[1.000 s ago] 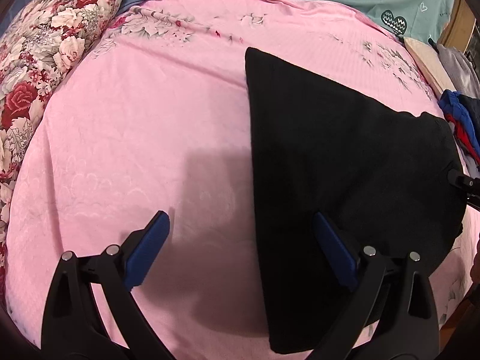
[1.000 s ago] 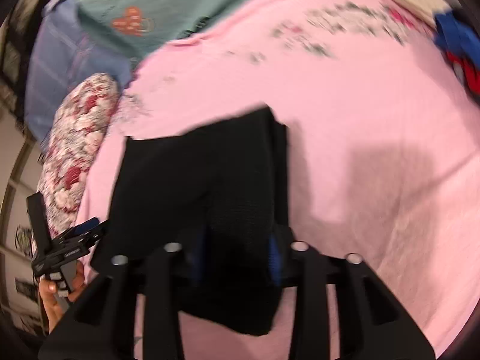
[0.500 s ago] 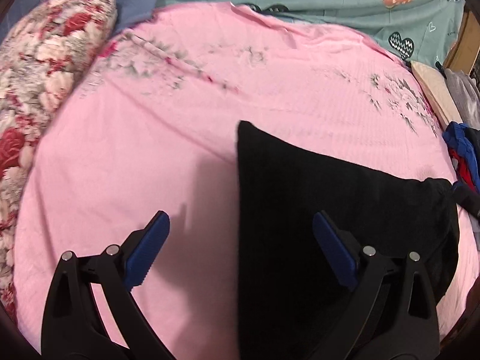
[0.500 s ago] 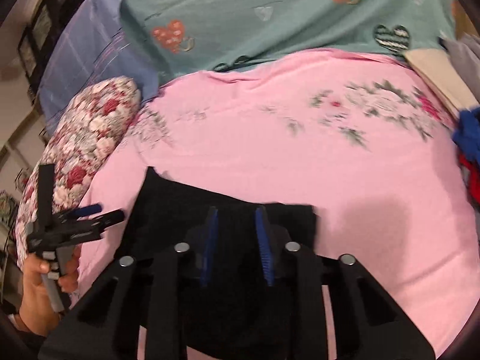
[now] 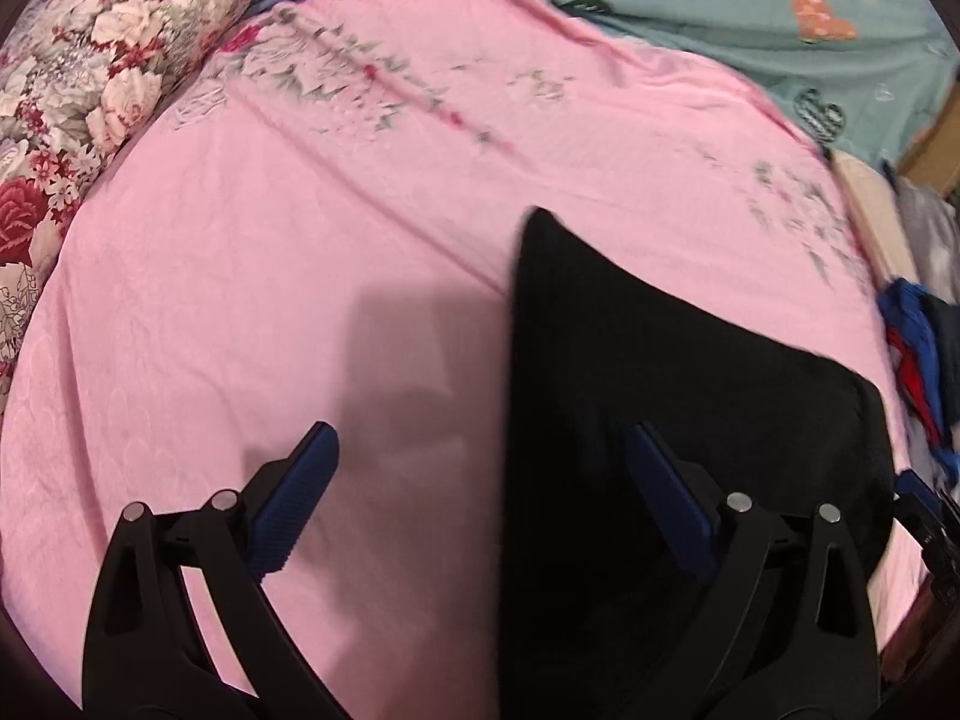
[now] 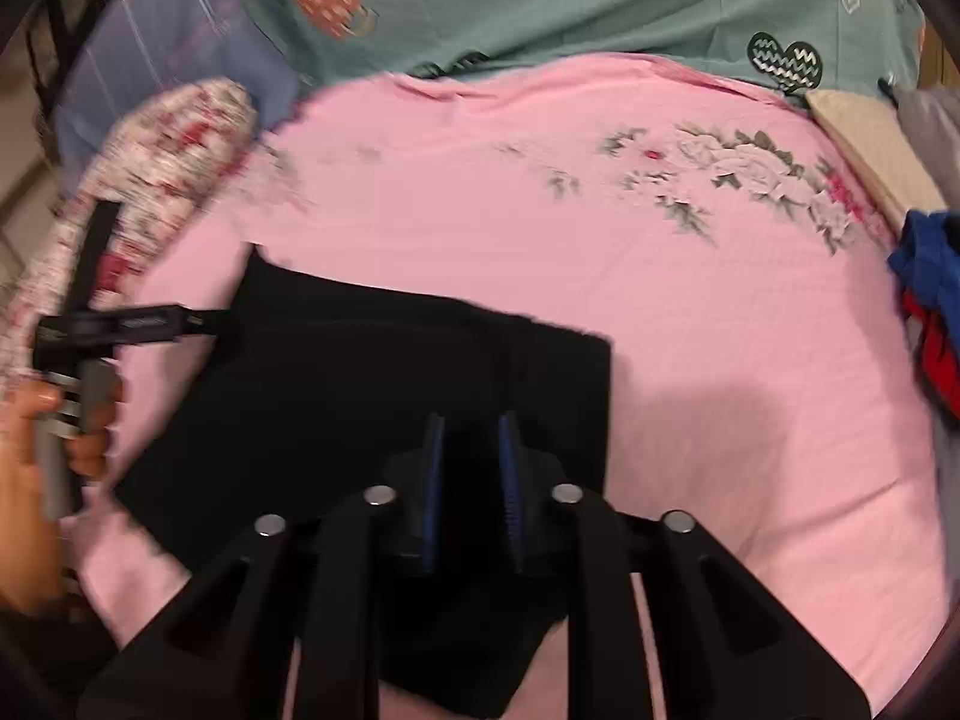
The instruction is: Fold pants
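Observation:
Black pants [image 5: 660, 420], folded into a dark slab, lie on the pink bedsheet [image 5: 240, 300]. My left gripper [image 5: 480, 444] is wide open above their left edge. Its right finger [image 5: 660, 480] hovers over the cloth and its left finger over bare sheet; nothing is between them. In the right wrist view the pants [image 6: 360, 372] spread left and far from my right gripper [image 6: 471, 438]. Its jaws stand narrow and are opening slightly, with black fabric filling the gap between the pads. A hand [image 6: 36, 450] holds the left gripper [image 6: 222, 318] at the pants' far left corner.
A floral pillow [image 5: 90, 90] lies along the left side of the bed. A teal sheet with hearts [image 5: 720, 12] covers the far end. Blue and red clothes [image 5: 918, 360] are piled at the right edge, beside a beige cushion [image 6: 870, 144].
My right gripper narrowed from a wide hold on a thick fold to a tight gap, rolled level and rose. The left gripper stayed open and drifted along the pants' left edge.

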Action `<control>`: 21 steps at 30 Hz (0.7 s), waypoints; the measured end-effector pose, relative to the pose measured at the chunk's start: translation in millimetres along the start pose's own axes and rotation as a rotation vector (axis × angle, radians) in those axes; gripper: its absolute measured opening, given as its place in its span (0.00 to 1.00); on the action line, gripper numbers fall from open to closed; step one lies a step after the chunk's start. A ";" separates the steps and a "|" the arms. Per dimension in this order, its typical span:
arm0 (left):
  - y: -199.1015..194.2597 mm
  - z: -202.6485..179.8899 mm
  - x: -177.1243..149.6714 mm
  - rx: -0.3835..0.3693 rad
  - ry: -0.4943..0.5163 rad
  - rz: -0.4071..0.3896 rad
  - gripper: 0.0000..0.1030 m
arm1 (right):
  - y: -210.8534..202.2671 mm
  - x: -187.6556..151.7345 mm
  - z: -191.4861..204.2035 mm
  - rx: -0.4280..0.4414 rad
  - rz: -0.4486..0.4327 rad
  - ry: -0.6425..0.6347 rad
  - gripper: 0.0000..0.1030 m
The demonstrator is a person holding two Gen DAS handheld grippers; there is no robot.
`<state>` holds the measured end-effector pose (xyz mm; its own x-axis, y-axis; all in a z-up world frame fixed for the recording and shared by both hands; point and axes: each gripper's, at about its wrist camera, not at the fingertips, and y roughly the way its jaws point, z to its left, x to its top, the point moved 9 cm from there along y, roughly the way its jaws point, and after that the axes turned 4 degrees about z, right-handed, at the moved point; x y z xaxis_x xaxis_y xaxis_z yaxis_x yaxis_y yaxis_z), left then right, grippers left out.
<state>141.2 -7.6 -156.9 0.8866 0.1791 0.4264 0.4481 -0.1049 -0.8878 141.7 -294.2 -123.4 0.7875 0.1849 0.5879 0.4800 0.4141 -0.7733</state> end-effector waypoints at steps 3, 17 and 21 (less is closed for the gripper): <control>2.2 -16.4 -19.9 0.010 0.064 0.016 0.95 | -5.3 -23.6 15.3 0.034 0.044 -0.045 0.32; 0.7 -34.9 -57.2 -0.256 -0.020 0.189 0.95 | -24.3 -32.1 -24.9 0.003 0.021 0.175 0.76; 5.9 -41.8 -60.5 -0.311 -0.041 0.224 0.95 | -6.9 -42.2 -29.6 0.130 0.069 0.300 0.76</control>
<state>94.9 -60.0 -180.7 0.9642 0.1560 0.2146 0.2622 -0.4364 -0.8607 116.5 -331.2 -149.9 0.9046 -0.0456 0.4239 0.3829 0.5238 -0.7609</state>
